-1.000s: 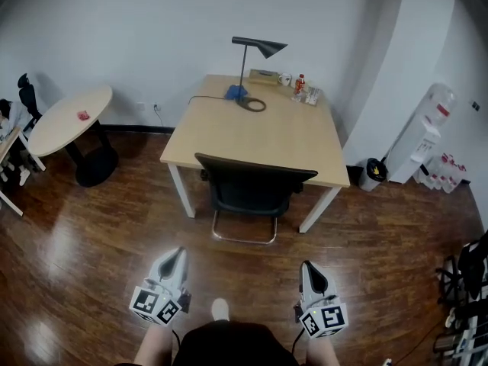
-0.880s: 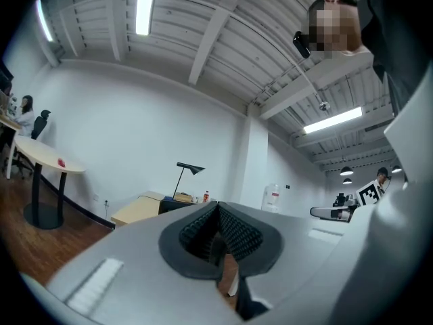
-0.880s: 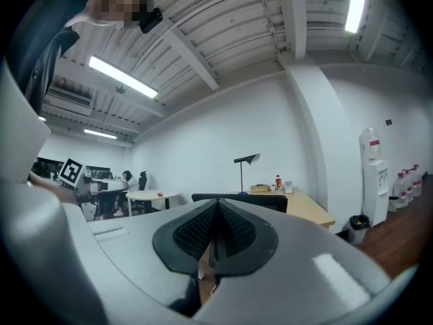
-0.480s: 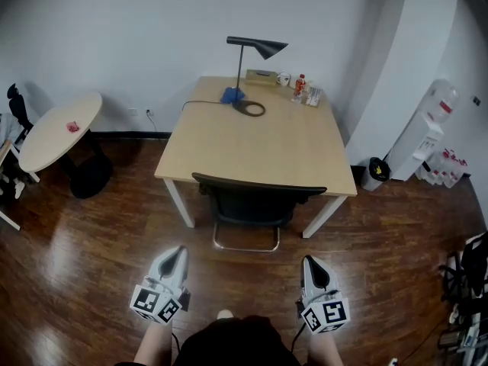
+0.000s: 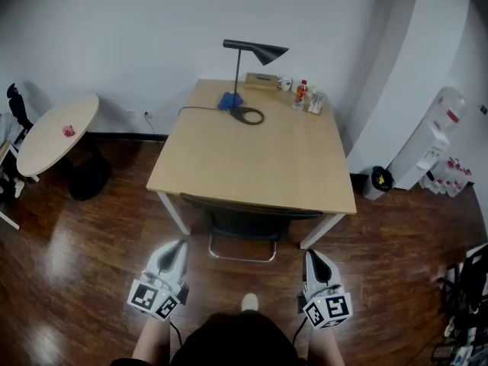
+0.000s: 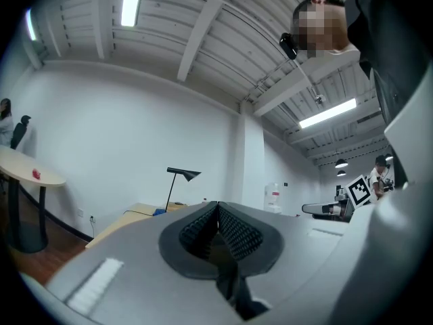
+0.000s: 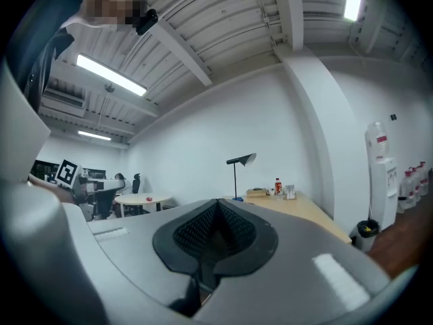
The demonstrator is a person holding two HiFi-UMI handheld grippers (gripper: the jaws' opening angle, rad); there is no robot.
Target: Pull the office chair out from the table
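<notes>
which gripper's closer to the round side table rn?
Left. In the head view the left gripper is below and to the right of the round side table. The right gripper is farther right again, at the other side of the office chair.

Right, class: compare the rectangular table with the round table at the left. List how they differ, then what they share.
The rectangular table stands on white corner legs; the round table stands on a dark pedestal. The rectangular table carries a black lamp; the round table carries a small red thing. Both have pale tops and stand on the wooden floor.
</notes>
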